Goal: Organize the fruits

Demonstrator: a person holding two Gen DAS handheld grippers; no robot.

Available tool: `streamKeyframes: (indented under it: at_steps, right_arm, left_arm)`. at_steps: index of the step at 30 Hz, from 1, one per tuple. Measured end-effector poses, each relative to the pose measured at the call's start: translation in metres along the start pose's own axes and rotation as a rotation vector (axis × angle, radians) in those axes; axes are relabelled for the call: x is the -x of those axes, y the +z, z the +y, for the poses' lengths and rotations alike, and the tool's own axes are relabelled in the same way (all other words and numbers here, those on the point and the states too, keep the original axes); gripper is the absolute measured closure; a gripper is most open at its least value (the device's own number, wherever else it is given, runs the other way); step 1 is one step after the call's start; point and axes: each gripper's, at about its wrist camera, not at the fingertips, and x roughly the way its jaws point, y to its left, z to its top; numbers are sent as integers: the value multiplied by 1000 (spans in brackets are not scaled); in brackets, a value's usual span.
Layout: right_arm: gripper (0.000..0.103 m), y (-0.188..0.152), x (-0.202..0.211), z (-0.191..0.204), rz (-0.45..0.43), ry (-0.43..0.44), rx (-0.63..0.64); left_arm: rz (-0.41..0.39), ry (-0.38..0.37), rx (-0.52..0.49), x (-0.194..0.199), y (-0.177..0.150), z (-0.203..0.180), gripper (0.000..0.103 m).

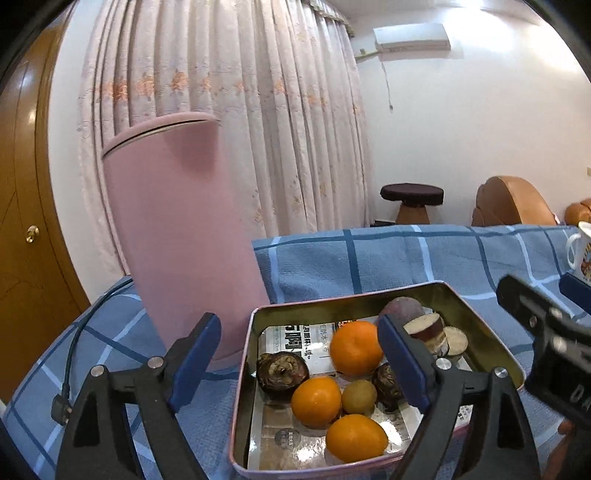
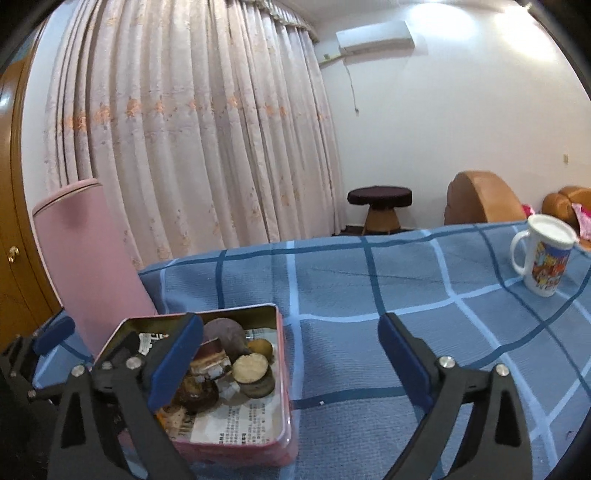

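Blue checked cloth (image 2: 369, 295) covers the counter; both grippers, left (image 1: 295, 354) and right (image 2: 291, 358), gape wide and empty, and a careless reach may tip the tin (image 1: 491, 332) of oranges (image 1: 355, 347).

A home living room: floral curtains (image 2: 192, 129), a wall air conditioner (image 2: 375, 36), a leather sofa (image 2: 480, 199), a stool (image 2: 380, 205).
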Motion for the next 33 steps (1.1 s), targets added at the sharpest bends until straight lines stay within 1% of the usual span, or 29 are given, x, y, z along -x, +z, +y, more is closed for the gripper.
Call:
streamKeyframes:
  at_steps: [3,10,15,22,28,33]
  right_arm:
    - [1,-2,9,0,-13,-4,15]
    - [1,-8,24,-3,-28,-3,15]
    - [1,-12,38,0,-45,-4,38]
    - [0,-19,62,-1,-91,-12,49]
    - [0,-23,77,-3,-125,-28,48]
    - [0,-23,84,-7,-148,-39,26]
  left_arm:
    - [10,1,15,4,-3,1,15]
    - [17,6,48,19,-10,5,15]
    - [-4,17,71,38,-18,5,15]
    - [-45,34,66,63,-26,0,15]
    - [-62,41,77,75,-29,-1,15]
    - [-64,41,86,78,-31,1,15]
